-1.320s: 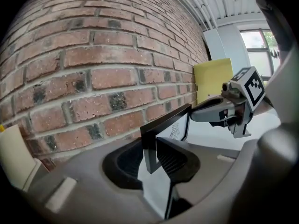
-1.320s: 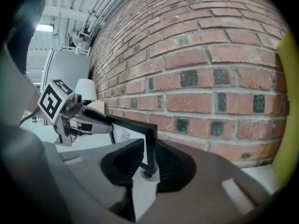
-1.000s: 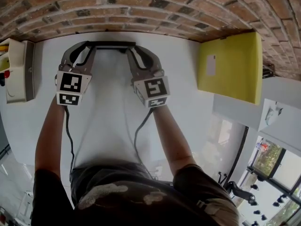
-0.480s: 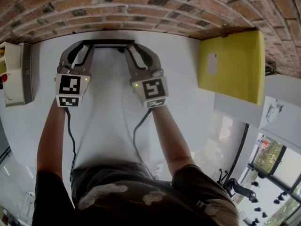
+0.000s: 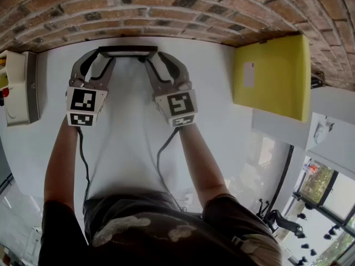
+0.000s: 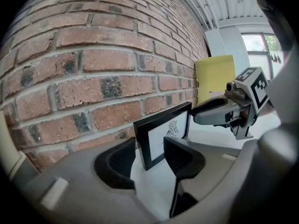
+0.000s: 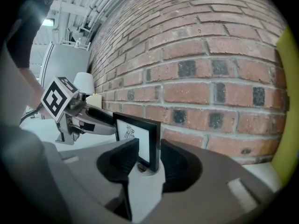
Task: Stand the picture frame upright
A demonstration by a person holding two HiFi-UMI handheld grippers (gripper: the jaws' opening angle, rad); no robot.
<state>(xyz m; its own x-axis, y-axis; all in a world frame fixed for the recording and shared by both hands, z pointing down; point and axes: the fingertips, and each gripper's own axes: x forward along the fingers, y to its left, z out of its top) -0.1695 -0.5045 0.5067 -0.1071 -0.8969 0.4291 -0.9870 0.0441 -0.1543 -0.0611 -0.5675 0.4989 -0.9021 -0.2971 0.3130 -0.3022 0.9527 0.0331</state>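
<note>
The picture frame [image 5: 127, 51] stands upright, its long axis spanning both grippers. The left hand-held gripper [image 6: 150, 154] straddles one end and the right hand-held gripper [image 7: 149, 158] the other, both with jaws opening, pads off it.

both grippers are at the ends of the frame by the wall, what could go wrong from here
1. The left gripper and right gripper are opening their jaws with the frame upright between them. If it is not balanced, it may tip forward onto the table or back against the brick wall.
2. Each jaw sits close to a frame end, so a crooked pull-back could snag an edge and drag the frame over.
</note>
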